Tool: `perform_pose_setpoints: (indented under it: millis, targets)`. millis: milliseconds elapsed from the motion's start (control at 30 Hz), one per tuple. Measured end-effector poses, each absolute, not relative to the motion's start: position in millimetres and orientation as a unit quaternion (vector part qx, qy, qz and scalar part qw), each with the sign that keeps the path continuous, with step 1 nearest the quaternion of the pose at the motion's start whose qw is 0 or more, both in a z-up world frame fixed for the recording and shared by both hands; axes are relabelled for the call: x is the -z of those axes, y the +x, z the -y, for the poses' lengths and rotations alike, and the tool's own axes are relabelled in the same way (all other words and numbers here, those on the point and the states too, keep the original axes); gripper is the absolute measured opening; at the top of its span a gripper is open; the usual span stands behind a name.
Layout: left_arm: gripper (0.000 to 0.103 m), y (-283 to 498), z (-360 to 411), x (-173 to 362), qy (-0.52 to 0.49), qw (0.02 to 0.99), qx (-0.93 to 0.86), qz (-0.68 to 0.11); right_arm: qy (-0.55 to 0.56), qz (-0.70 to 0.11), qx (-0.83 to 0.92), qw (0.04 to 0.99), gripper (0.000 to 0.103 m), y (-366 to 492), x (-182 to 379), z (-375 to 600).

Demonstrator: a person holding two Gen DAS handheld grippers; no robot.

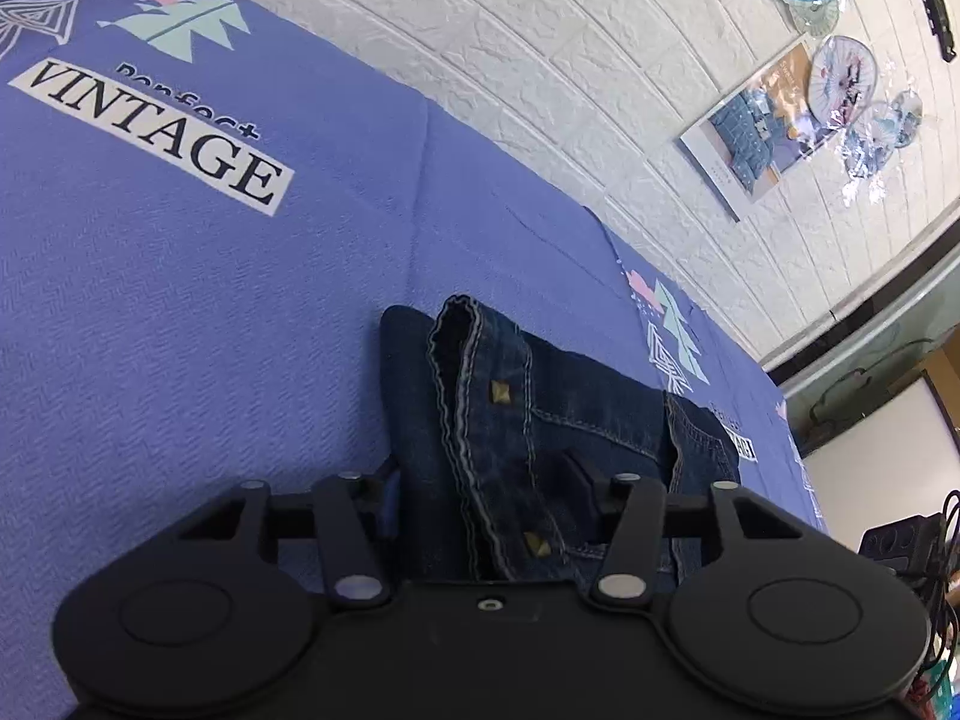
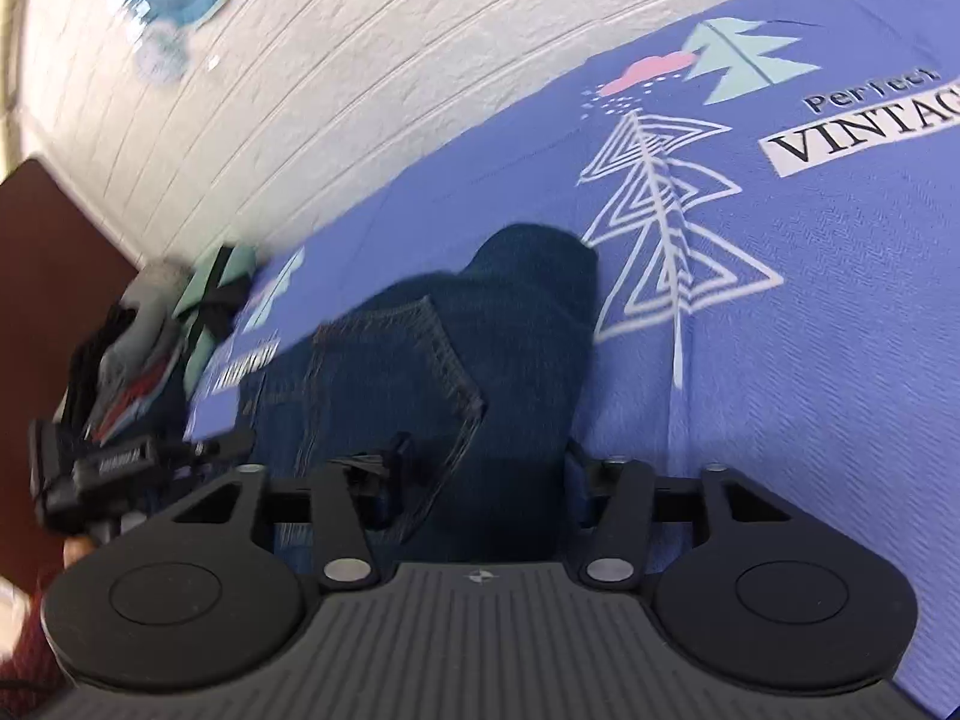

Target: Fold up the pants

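Dark blue jeans lie bunched on a blue printed bedsheet. In the left wrist view the waistband with brass rivets runs between the fingers of my left gripper, whose jaws stand wide with denim between them; I cannot tell if they pinch it. In the right wrist view the jeans show a back pocket and a rounded fold. My right gripper also straddles the denim with jaws wide apart. The left gripper shows at the left edge of that view.
A white brick-pattern wall borders the bed, with paper fans and a poster. A pile of clothes and bags sits at the bed's far end. Cables and boxes stand beyond the bed's edge.
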State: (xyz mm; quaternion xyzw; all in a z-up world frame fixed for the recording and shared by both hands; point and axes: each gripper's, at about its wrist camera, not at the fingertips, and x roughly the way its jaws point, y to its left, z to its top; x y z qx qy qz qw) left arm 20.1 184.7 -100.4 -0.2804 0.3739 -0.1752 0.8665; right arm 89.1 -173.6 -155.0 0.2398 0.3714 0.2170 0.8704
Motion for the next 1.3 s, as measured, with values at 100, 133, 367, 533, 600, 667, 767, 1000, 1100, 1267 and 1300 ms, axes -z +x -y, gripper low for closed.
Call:
perform_pose_setpoints:
  millis: [100, 133, 367, 533, 600, 667, 767, 1000, 1100, 1267, 1300]
  targets:
    - [0.0, 8.0, -173.2, 85.1, -0.239, 0.89, 0.168, -0.351, 0.238, -0.352, -0.225, 0.877, 0.035, 79.5, 144.2, 174.4]
    - [0.0, 2.9, -169.8, 78.9, -0.233, 0.895, 0.168, -0.341, 0.245, -0.345, -0.231, 0.876, 0.028, 76.3, 139.2, 176.7]
    - [0.0, -1.3, -133.1, 24.4, -0.22, 0.912, 0.212, -0.273, 0.25, -0.277, -0.243, 0.896, 0.025, 70.5, 91.4, 217.7]
    - [0.0, 44.8, -76.4, -8.6, -0.203, 0.911, 0.272, -0.236, 0.24, -0.228, -0.215, 0.919, 0.025, 88.2, 51.1, 283.2]
    - [0.0, 73.3, -45.6, -14.1, -0.195, 0.908, 0.29, -0.233, 0.23, -0.212, -0.197, 0.929, 0.025, 98.5, 39.0, 315.5]
    - [0.0, 108.2, -13.1, -12.6, -0.195, 0.9, 0.31, -0.237, 0.217, -0.203, -0.183, 0.937, 0.025, 115.8, 30.9, 349.4]
    - [0.0, 155.3, 35.3, 0.1, -0.19, 0.892, 0.331, -0.241, 0.231, -0.194, -0.147, 0.942, 0.025, 150.2, 30.3, 404.2]
    - [0.0, 265.8, 135.5, 45.6, -0.218, 0.87, 0.345, -0.275, 0.255, -0.203, -0.087, 0.941, 0.025, 233.2, 48.4, 511.2]
    - [0.0, 310.1, 165.8, 61.8, -0.223, 0.866, 0.335, -0.297, 0.252, -0.203, -0.072, 0.944, 0.025, 268.3, 57.4, 539.7]
    - [0.0, 363.0, 187.4, 84.7, -0.236, 0.866, 0.32, -0.302, 0.253, -0.197, -0.072, 0.945, 0.025, 323.3, 71.9, 565.3]
    - [0.0, 370.8, 189.0, 89.4, -0.239, 0.865, 0.316, -0.307, 0.253, -0.196, -0.073, 0.945, 0.025, 333.4, 75.0, 569.4]
